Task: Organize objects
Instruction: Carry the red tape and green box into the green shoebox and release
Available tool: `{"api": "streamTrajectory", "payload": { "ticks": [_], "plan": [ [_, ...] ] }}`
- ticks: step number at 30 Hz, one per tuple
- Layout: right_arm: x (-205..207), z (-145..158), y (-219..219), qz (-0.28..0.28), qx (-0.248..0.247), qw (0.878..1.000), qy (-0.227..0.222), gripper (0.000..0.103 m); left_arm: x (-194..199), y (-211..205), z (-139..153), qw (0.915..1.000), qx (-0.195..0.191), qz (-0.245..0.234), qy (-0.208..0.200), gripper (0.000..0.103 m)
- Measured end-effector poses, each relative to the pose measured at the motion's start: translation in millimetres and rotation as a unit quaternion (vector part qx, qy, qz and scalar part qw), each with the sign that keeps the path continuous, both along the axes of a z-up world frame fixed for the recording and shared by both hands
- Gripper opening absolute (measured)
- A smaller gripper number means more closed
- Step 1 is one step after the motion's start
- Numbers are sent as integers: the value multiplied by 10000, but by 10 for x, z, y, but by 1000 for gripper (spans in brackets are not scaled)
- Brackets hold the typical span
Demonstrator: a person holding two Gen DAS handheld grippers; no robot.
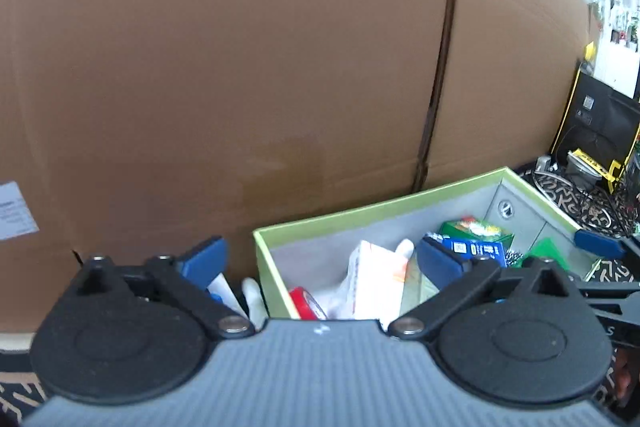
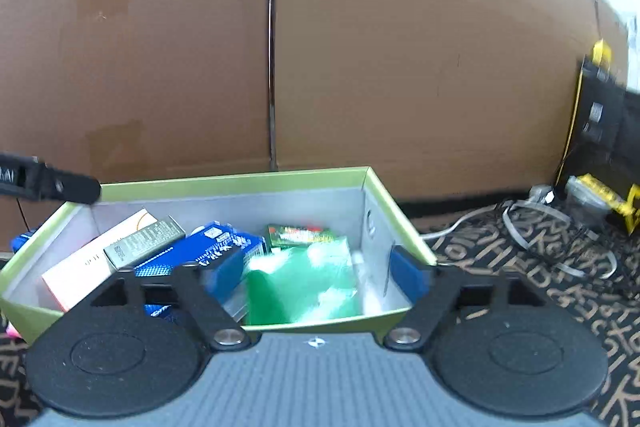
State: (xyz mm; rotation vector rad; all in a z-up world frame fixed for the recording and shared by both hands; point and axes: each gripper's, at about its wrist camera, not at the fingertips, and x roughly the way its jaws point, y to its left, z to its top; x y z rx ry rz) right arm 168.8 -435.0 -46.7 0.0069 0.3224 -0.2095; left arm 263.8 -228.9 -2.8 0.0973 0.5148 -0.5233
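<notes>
Bin: green storage box point(image 2: 240, 177) with grey lining, open-topped, on the patterned rug point(image 2: 540, 279) against a wall of brown cardboard point(image 2: 400, 67).
Contents: blue carton point(image 2: 224, 247), pink-white box point(image 2: 88, 263), silver box point(image 2: 140, 243), green packet point(image 2: 300, 235), glossy green bag point(image 2: 300, 283); a red roll point(image 1: 306, 301) shows in the left view.
Left gripper point(image 1: 326, 259): jaws spread wide, nothing between the blue pads; one pad outside the bin's left wall, the other above the contents.
Right gripper point(image 2: 316, 275): jaws spread, empty, just before the bin's near rim, pads over the contents.
Surroundings: loose cables point(image 2: 532, 223) and a black-and-yellow case point(image 2: 600, 107) to the right.
</notes>
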Motion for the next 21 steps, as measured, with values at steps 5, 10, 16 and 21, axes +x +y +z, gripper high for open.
{"api": "streamTrajectory", "payload": {
  "ticks": [5,10,16,21],
  "plan": [
    [-109,1,7,-47,-53,10000,-13,92,-101,40,-7,10000,66,-19,13,103],
    [-254,121,39,-66,-5,9999,-133,92,-253,69,77,10000,46,-64,-3,103],
    [-509,309,212,62,-106,9988,-471,98,-524,161,268,9999,129,-16,0,103],
    [-672,407,408,298,-139,9975,-624,98,-747,317,369,9999,123,42,67,103]
  ]
}}
